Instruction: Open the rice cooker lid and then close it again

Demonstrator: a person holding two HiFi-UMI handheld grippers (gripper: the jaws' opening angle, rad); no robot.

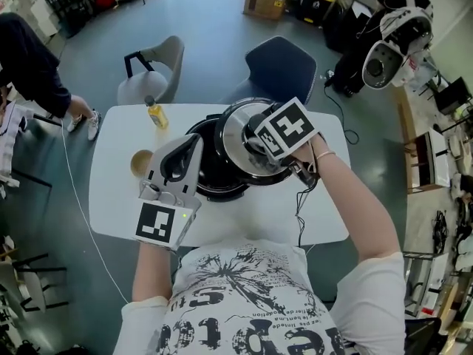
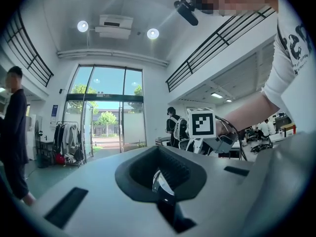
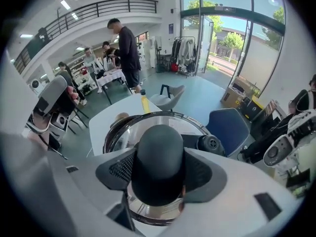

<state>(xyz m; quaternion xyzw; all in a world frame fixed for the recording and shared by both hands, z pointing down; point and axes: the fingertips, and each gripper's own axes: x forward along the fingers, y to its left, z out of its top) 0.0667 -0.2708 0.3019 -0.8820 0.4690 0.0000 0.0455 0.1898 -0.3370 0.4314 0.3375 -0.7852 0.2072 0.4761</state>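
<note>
Overhead, right gripper [image 1: 259,150] grips lid knob [image 3: 159,162] over rice cooker [image 1: 213,183] (contents indiscernible).

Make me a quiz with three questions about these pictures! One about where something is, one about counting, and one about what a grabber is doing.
1. Where is the bottle of yellow liquid?
A. on the white table, left of the rice cooker in the head view
B. on the floor
C. inside the cooker

2. How many chairs stand behind the table?
A. none
B. two
C. four

3. What is the right gripper doing?
A. hanging open over nothing
B. holding the bottle
C. gripping the lid's black knob

Answers:
1 A: the bottle stands on the tabletop beside the cooker.
2 B: there is one grey chair and one dark blue chair.
3 C: the right gripper view shows a jaw pressed on each side of the knob.
</note>
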